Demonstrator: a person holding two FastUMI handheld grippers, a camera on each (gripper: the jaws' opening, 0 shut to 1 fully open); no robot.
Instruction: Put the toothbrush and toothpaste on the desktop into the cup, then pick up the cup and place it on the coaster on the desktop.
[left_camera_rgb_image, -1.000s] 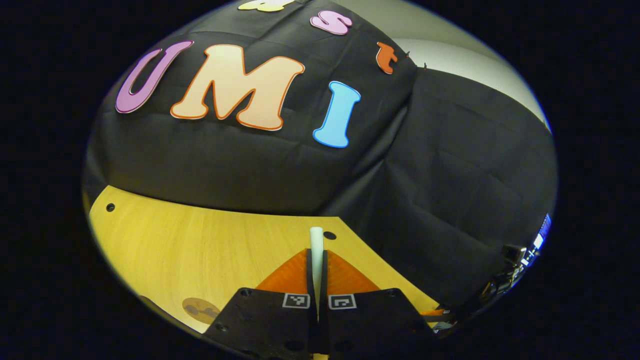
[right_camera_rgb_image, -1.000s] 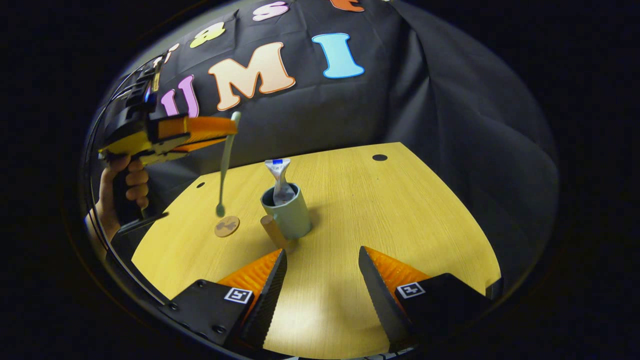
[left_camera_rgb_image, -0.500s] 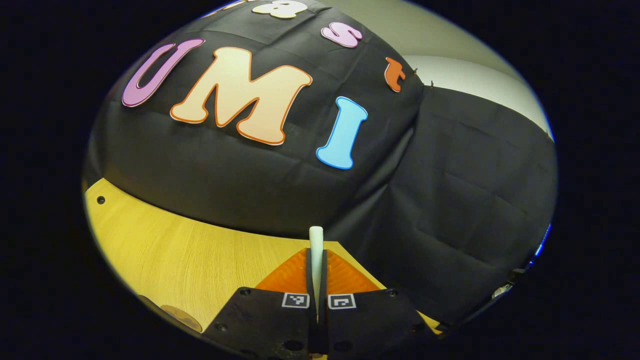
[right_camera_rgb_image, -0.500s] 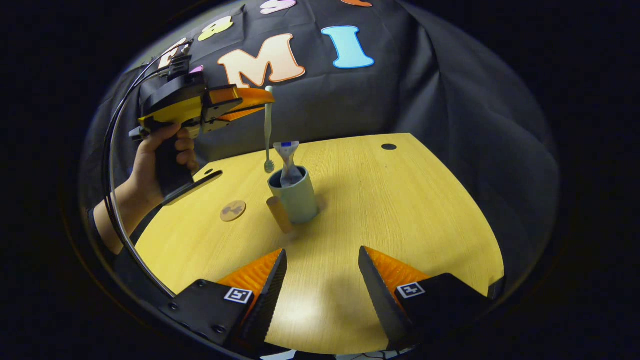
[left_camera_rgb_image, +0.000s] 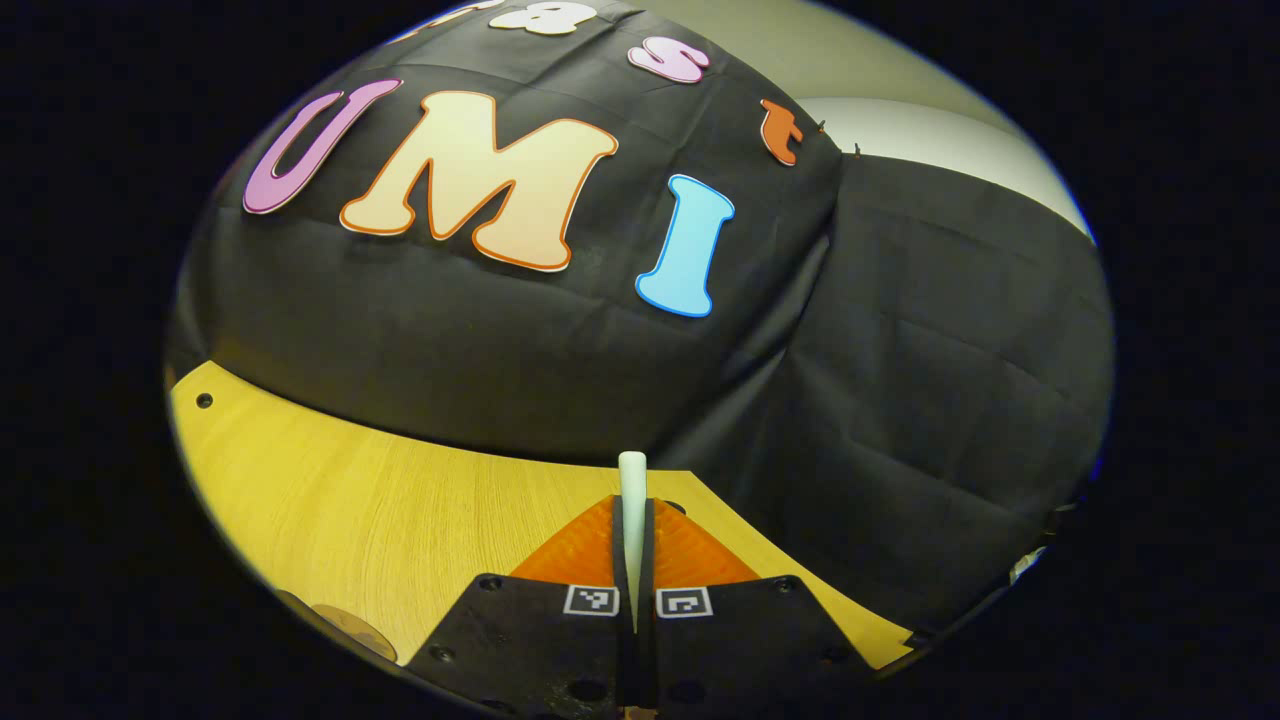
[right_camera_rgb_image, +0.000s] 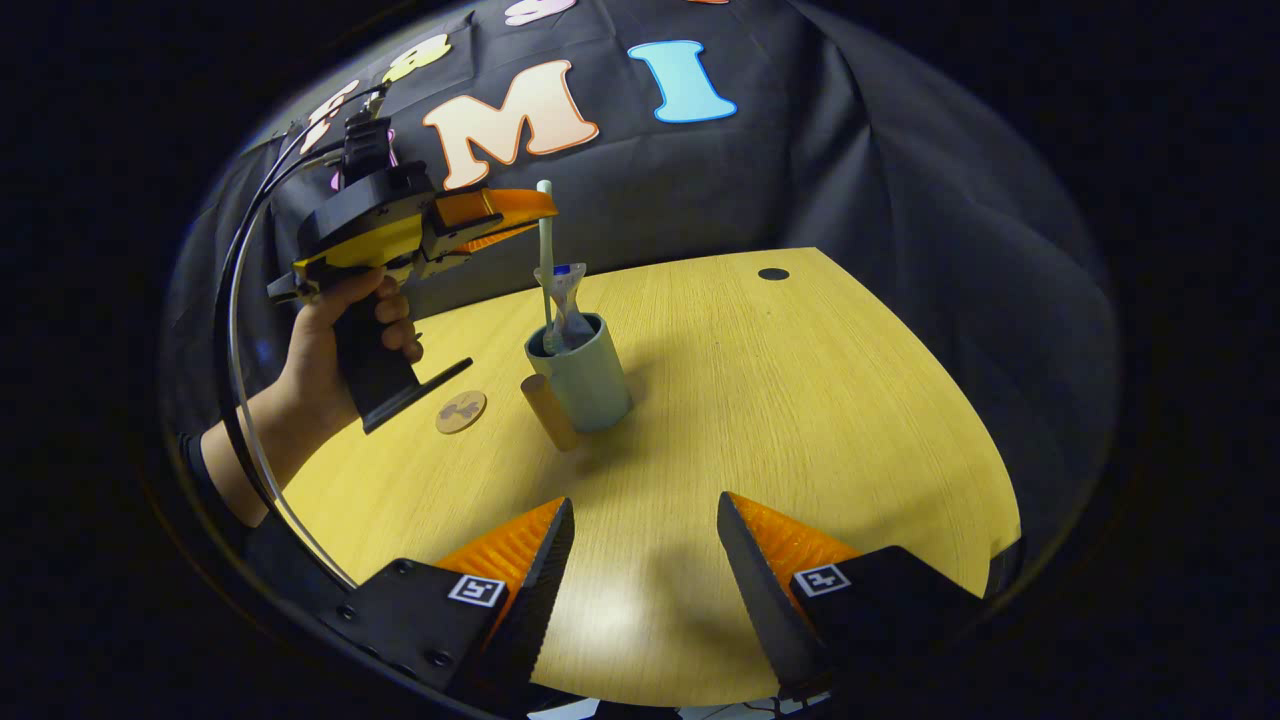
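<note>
A pale wooden surface is backed by black cloth, and on it a grey-green cup stands with the toothpaste upright inside, its print too small to be read. The left tool is clamped on the toothbrush, held upright with its lower end inside the cup's mouth. The round coaster lies to the cup's left, and the right tool hovers near, fingers wide apart and empty.

Yellow-black gripper, blk cables.

Pale toothbrush upright, head down inside grey-green cup beside crumpled toothpaste; round coaster nearby.
</note>
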